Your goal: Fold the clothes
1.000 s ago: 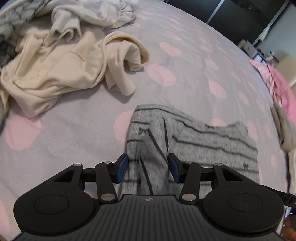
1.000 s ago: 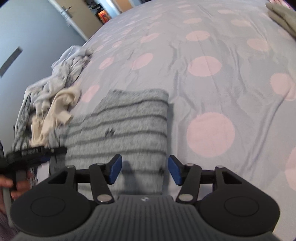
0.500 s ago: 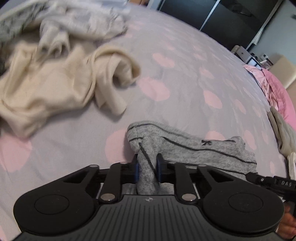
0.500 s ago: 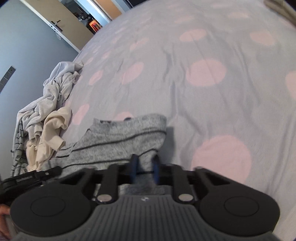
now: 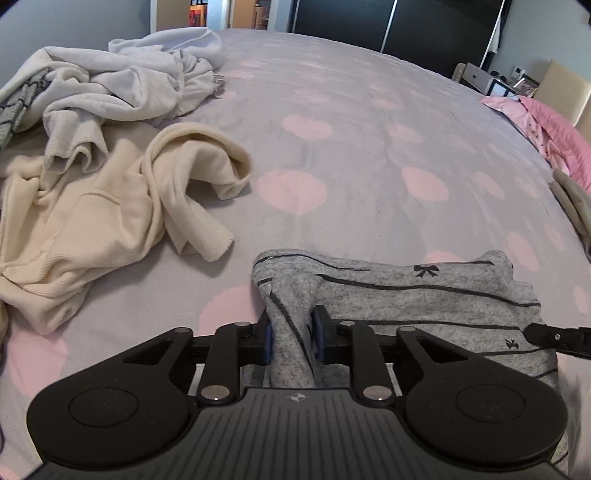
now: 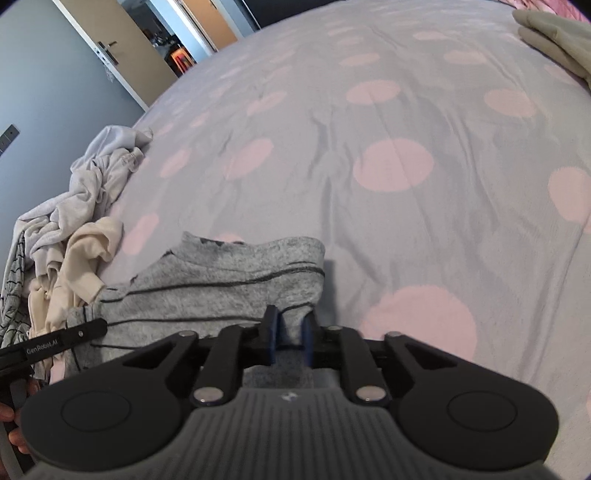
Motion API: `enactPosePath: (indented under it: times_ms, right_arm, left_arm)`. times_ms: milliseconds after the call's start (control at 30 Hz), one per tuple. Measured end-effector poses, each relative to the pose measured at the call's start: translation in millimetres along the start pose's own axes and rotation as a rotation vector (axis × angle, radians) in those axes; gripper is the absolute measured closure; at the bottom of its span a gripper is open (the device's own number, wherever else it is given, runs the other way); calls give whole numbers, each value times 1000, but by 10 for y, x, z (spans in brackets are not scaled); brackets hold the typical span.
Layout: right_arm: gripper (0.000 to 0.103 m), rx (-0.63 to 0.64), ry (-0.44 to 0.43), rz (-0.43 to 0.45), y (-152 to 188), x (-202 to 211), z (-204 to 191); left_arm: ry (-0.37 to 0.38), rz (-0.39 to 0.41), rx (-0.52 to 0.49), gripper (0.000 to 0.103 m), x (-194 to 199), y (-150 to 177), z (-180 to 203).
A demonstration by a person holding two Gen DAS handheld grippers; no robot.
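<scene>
A grey striped garment (image 5: 417,291) with small black bows lies folded on the bed, near the front edge. My left gripper (image 5: 293,334) is shut on a bunched fold at its left end. At the other end, my right gripper (image 6: 290,338) is shut on the near corner of the same grey garment (image 6: 221,284). The edge between the two grippers is lifted off the bedspread. The right gripper's arm shows at the right edge of the left wrist view, and the left gripper's arm at the left edge of the right wrist view.
A cream top (image 5: 110,218) lies crumpled to the left, with a pile of white clothes (image 5: 140,81) behind it. The lilac bedspread (image 5: 351,147) with pink dots stretches ahead. Pink bedding (image 5: 550,129) and a beige garment (image 6: 557,33) lie at the far right.
Both grippers went from open over the grey garment to shut on its near edge. They then lifted that edge, and the garment bunched up toward me.
</scene>
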State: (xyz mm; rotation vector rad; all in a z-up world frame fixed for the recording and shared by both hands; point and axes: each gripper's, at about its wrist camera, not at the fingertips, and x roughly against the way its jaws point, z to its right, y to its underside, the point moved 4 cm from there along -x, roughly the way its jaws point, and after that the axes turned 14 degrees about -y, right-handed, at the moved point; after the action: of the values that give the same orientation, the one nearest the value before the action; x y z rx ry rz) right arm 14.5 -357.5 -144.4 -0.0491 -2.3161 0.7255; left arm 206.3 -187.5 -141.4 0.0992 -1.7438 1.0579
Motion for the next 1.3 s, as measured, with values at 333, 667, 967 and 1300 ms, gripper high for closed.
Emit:
enactPosePath:
  times_ms: [333, 667, 967, 1300]
  right_arm:
    - [59, 24, -19, -75, 173, 253, -202]
    - [57, 164, 4, -163, 636, 638, -467]
    - [56, 87, -43, -238, 1001, 886, -380]
    - [57, 173, -29, -369, 1575, 1101, -389]
  left_arm:
    - [-26, 17, -13, 68, 568, 81, -165]
    - [11, -58, -90, 61, 1081, 628, -326]
    - [20, -150, -184, 55, 1171, 1108, -249]
    - [9, -348, -144, 66, 877, 1350, -310]
